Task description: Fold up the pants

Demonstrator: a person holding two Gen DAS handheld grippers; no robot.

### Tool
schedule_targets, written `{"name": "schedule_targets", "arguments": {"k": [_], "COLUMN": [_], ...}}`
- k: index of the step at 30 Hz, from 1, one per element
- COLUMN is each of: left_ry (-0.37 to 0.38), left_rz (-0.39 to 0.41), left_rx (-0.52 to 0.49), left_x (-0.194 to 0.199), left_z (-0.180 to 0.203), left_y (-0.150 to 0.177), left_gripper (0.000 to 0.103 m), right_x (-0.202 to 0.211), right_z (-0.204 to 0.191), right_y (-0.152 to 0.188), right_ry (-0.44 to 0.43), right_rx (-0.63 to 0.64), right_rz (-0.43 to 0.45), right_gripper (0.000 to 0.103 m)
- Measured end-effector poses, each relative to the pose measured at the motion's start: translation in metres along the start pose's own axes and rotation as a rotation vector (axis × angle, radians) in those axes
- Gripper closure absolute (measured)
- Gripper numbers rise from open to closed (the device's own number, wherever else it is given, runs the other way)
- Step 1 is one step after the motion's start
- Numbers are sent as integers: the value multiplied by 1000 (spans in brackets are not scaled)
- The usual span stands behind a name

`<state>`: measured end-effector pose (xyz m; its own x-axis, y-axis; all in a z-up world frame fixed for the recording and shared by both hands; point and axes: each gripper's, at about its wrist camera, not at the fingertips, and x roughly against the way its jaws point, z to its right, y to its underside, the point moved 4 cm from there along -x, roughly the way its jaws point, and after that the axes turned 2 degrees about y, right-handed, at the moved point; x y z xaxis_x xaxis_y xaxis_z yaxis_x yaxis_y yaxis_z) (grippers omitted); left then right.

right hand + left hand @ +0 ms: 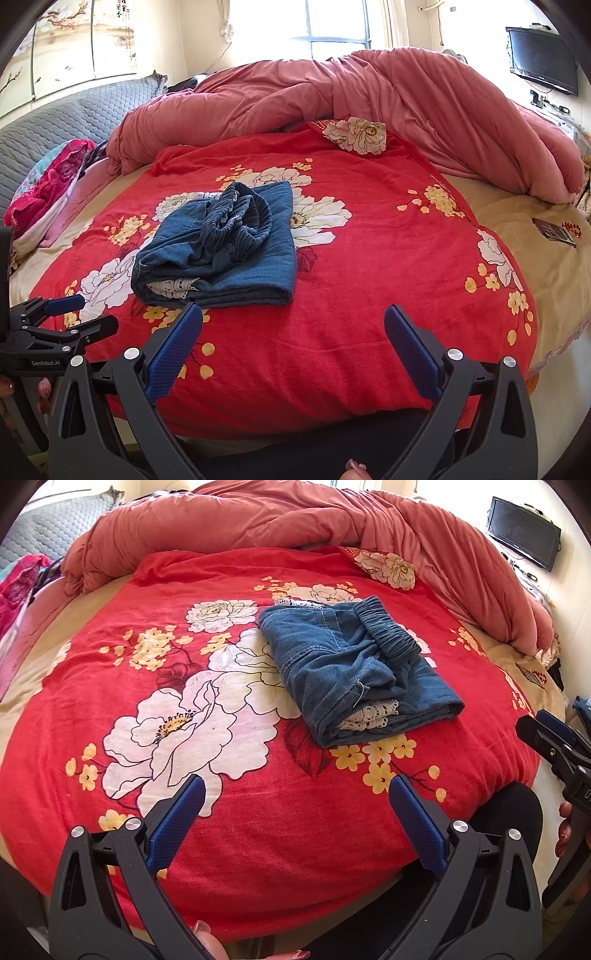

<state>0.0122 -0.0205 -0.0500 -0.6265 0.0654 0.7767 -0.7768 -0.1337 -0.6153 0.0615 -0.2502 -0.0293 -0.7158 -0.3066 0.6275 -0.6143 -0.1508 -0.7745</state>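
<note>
Left wrist view: folded pants (354, 672) partly hide lace trim (369, 712).

"GenRobot.AI" stands on the left gripper (75, 314) body (white letters on black).

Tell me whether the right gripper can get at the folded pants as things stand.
Probably yes: the right gripper hangs open with its jaws spread, and only bare red blanket lies between it and the folded pants.
</note>
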Motion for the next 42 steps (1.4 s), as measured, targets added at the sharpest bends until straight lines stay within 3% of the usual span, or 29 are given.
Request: {"name": "schedule_targets", "arguments": {"k": [26, 31, 34, 37, 42], "left_ry": [13, 11, -107, -244, -456], "left_rz": [16, 28, 30, 4, -44], "left_rx": [-17, 111, 187, 255, 370], "left_x": [-10, -16, -22, -40, -84], "left_z": [-10, -53, -104, -168, -277], "left_y": [-10, -31, -53, -73, -102], "left_gripper": [9, 9, 9, 9, 9], "right_x": [-21, -36, -51, -75, -138], "right_z": [15, 39, 66, 113, 233], "right_y": [-4, -18, -35, -55, -87], "right_ry": [26, 65, 97, 193, 387], "right_rx": [-14, -35, -48, -77, -186], "right_rz": [-54, -71, -74, -87, -182], "right_gripper": [5, 5, 5, 5, 5]}}
